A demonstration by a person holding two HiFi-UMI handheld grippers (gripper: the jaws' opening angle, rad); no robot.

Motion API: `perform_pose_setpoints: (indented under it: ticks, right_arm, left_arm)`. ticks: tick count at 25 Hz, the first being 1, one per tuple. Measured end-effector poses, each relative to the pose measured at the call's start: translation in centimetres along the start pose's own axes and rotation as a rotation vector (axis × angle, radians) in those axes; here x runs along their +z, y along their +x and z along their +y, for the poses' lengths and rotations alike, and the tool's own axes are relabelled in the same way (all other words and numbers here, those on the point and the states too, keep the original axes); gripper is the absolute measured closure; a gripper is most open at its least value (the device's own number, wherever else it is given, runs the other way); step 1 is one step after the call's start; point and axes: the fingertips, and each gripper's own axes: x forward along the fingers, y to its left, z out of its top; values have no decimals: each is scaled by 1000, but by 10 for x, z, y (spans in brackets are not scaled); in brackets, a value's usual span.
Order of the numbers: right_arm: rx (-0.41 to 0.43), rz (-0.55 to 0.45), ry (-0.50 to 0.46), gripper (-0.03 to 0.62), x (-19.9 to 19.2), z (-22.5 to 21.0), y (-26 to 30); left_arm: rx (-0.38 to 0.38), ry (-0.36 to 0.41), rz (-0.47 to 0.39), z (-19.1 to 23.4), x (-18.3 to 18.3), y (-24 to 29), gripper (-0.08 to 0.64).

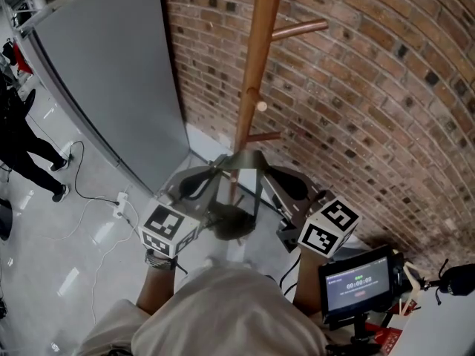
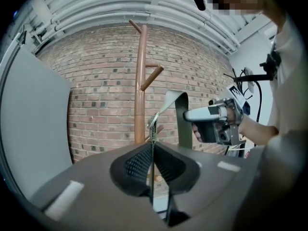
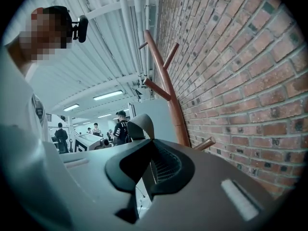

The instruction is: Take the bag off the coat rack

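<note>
Bag (image 1: 231,225): small, dark olive-grey, slumped pouch hanging under a flat strap (image 1: 249,156).

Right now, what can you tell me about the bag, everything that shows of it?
The bag is small, dark olive and looks like soft fabric, with a wide flat strap of the same colour. It hangs slack below and between the two grippers, in front of the wooden coat rack pole. The left gripper and right gripper each pinch the strap, which arches up between them. No peg appears to carry it. Its underside is hidden.
</note>
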Motion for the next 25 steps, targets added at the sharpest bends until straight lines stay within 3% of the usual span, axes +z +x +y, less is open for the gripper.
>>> perform_pose_setpoints:
  ticks: [9,25]
  right_arm:
    - [34,-18,-24,586,16,7,-2]
    - [22,11,-47,586,9,3,2]
  left_arm:
    - [0,31,-42,-2,23,-5,545]
    - [7,25,-24,0,18,-5,543]
